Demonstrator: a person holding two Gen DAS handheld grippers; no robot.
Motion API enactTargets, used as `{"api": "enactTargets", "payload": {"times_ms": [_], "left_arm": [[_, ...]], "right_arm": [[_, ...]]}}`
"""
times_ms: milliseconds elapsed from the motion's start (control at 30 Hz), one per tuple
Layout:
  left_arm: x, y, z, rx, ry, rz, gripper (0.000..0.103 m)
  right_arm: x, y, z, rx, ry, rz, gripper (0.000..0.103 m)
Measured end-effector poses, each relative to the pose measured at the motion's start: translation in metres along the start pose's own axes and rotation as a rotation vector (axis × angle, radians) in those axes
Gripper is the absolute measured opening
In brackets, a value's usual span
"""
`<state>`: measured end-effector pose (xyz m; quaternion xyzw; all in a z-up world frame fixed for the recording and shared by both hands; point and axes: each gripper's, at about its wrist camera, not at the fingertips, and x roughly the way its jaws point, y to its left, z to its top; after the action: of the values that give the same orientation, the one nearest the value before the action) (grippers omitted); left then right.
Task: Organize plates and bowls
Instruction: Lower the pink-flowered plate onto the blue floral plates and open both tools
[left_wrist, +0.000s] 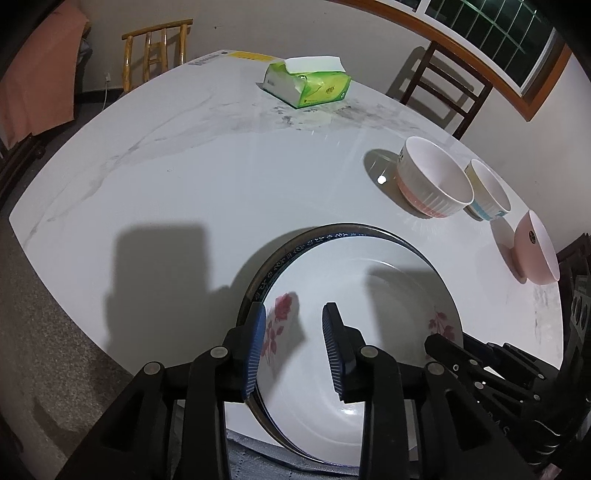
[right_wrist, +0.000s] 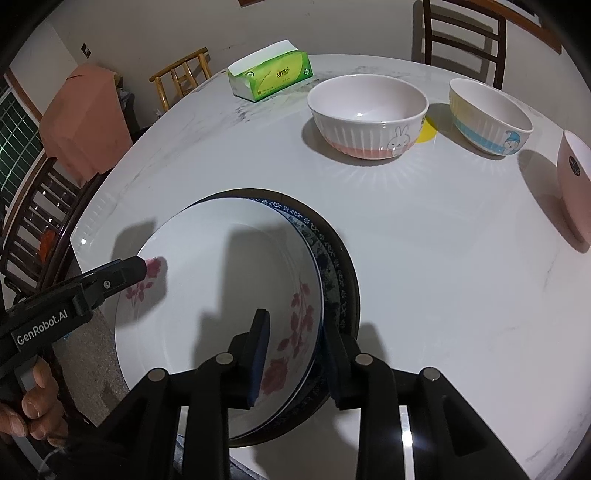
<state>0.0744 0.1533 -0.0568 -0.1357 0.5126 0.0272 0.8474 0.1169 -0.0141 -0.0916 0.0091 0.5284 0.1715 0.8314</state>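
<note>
the rose plate (right_wrist: 221, 295) lies atop a stack near the tabletop (right_wrist: 424, 258) edge: stiff, glazed, slippery, breakable, so take its rim. left tool (left_wrist: 293, 332) and right tool (right_wrist: 295, 343) each straddle opposite rims, slightly spread, not pinching.

Stacked plates (right_wrist: 221, 266) near table (right_wrist: 424, 277) edge; three bowls (right_wrist: 367, 114) and tissue pack (right_wrist: 271, 75) behind.

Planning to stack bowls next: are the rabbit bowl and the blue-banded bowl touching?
Apart. The right wrist view shows bare table between the rabbit bowl and the blue-banded bowl.
</note>
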Motion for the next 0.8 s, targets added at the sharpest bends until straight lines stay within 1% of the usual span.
{"api": "enactTargets", "payload": {"times_ms": [167,433,567,800], "left_arm": [[-0.002,-0.003,-0.001,0.007,-0.01,0.017,0.032],[-0.003,-0.009,-0.004,0.018,-0.014,0.023,0.036],[-0.003,-0.018,-0.006,0.033,-0.017,0.024,0.038],[-0.002,-0.039,-0.008,0.067,-0.013,0.017,0.04]], "right_arm": [[-0.002,0.0,-0.001,-0.006,-0.009,-0.006,0.029],[-0.019,0.001,-0.002,-0.047,-0.081,-0.047,0.03],[-0.026,-0.006,-0.003,-0.042,-0.098,-0.068,0.03],[-0.038,-0.028,-0.008,-0.016,-0.116,-0.097,0.03]]}}
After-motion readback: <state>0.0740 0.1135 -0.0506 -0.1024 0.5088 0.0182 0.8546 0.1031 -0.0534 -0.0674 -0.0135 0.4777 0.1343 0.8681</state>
